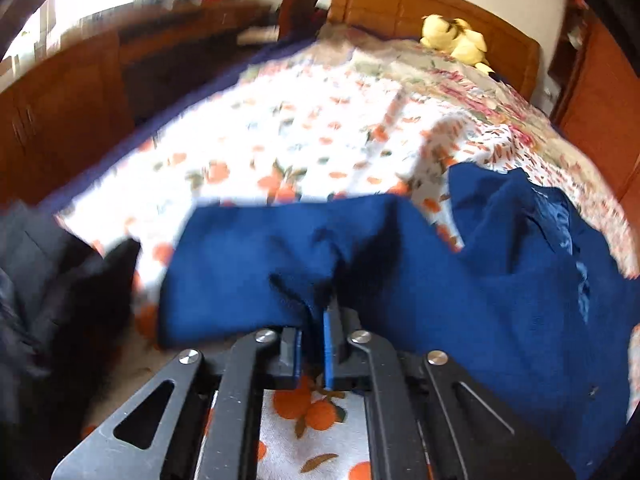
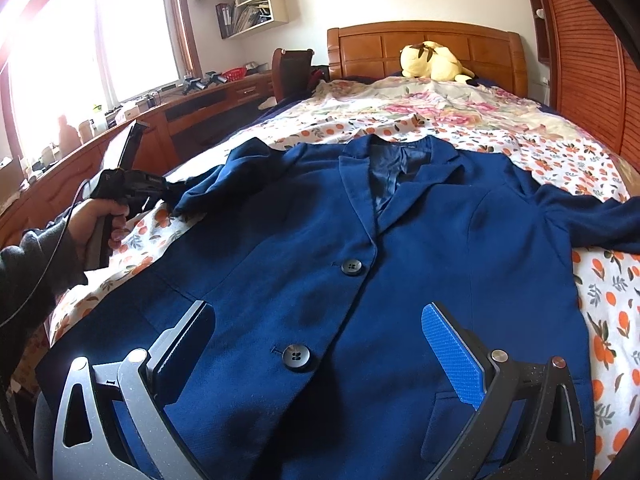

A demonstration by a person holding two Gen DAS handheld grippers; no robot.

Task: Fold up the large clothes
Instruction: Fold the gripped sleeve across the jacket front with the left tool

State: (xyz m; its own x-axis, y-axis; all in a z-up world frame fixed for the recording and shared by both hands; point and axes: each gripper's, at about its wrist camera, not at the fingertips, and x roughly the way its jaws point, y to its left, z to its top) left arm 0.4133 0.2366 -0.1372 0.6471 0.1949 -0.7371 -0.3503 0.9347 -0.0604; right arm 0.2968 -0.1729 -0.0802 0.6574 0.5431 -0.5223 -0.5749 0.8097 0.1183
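Observation:
A navy blue blazer (image 2: 320, 248) lies face up on the bed, collar toward the headboard, with two dark buttons down its front. My left gripper (image 1: 316, 316) is shut on the blazer's left sleeve (image 1: 272, 264) and holds it lifted above the bedsheet; it also shows in the right wrist view (image 2: 168, 190) at the sleeve end. My right gripper (image 2: 316, 344) is open and empty, hovering over the blazer's lower front, one finger on each side of the bottom button (image 2: 296, 357). The right sleeve (image 2: 592, 220) lies spread out to the right.
The bed has an orange-print sheet (image 2: 600, 300) and a floral cover (image 2: 420, 108). A yellow plush toy (image 2: 432, 62) sits by the wooden headboard (image 2: 424, 42). A wooden desk (image 2: 192, 108) runs along the left under the window. Dark clothing (image 1: 48, 272) lies at the left bed edge.

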